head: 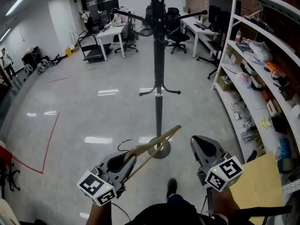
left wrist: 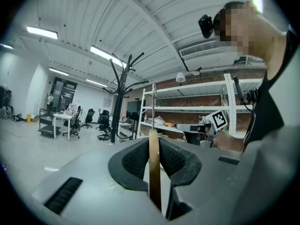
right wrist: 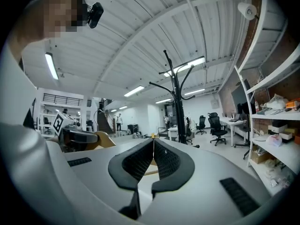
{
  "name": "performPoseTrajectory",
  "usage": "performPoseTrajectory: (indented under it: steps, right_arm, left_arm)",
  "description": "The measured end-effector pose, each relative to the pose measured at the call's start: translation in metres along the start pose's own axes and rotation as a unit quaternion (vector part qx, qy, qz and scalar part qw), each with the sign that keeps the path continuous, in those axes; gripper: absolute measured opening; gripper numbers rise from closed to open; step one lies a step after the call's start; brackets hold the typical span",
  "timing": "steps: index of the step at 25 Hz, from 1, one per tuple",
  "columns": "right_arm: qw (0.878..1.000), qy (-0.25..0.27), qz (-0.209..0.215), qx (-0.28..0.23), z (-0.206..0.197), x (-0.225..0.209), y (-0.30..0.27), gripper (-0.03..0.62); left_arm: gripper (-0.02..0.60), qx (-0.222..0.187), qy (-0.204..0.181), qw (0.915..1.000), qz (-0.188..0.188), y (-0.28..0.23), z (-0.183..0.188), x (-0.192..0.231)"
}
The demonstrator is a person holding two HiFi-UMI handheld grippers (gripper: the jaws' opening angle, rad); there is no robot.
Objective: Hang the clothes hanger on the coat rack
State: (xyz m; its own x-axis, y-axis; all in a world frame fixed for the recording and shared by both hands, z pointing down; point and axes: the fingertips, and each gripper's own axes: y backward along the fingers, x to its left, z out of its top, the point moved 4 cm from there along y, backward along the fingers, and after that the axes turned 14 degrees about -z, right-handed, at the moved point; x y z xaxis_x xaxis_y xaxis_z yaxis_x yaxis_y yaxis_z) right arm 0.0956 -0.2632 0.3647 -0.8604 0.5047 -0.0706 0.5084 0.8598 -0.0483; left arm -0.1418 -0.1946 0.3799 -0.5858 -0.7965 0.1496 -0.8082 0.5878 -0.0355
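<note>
Well — the marker-tagged left gripper [head: 131, 157] pinches the wooden hanger [head: 157, 143].

The coat rack [head: 159, 55] is cut off at the top; near its base, one end of the clothes hanger [head: 168, 134] hides inside the left hand-held gripper [head: 125, 158].

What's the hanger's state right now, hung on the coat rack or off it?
Off it. The left gripper clamps the hanger in its jaws, apart from the coat rack.
</note>
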Motion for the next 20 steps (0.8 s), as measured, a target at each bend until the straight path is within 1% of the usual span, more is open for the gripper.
performPoseTrajectory:
  steps: [4, 8, 10, 15, 20]
  right_arm:
    - [1.000, 0.000, 0.022, -0.015, 0.021, -0.040, -0.050, 0.008]
    - [0.999, 0.009, 0.044, -0.030, 0.041, -0.080, -0.086, 0.008]
    - [0.998, 0.016, 0.048, -0.041, 0.051, -0.093, -0.103, 0.008]
    - [0.996, 0.015, 0.062, -0.055, 0.070, -0.107, -0.130, 0.008]
    - [0.995, 0.023, 0.067, -0.066, 0.089, -0.104, -0.158, 0.008]
  left_arm:
    - [0.052, -0.001, -0.009, 0.9999, -0.006, -0.052, 0.033, 0.040]
    - [0.052, -0.011, -0.016, 0.9996, -0.018, -0.100, 0.063, 0.071]
    - [0.052, -0.016, -0.020, 0.9994, -0.025, -0.117, 0.077, 0.085]
    - [0.052, -0.008, -0.033, 0.9983, -0.048, -0.147, 0.107, 0.104]
    - [0.052, -0.001, -0.046, 0.9960, -0.076, -0.163, 0.140, 0.140]
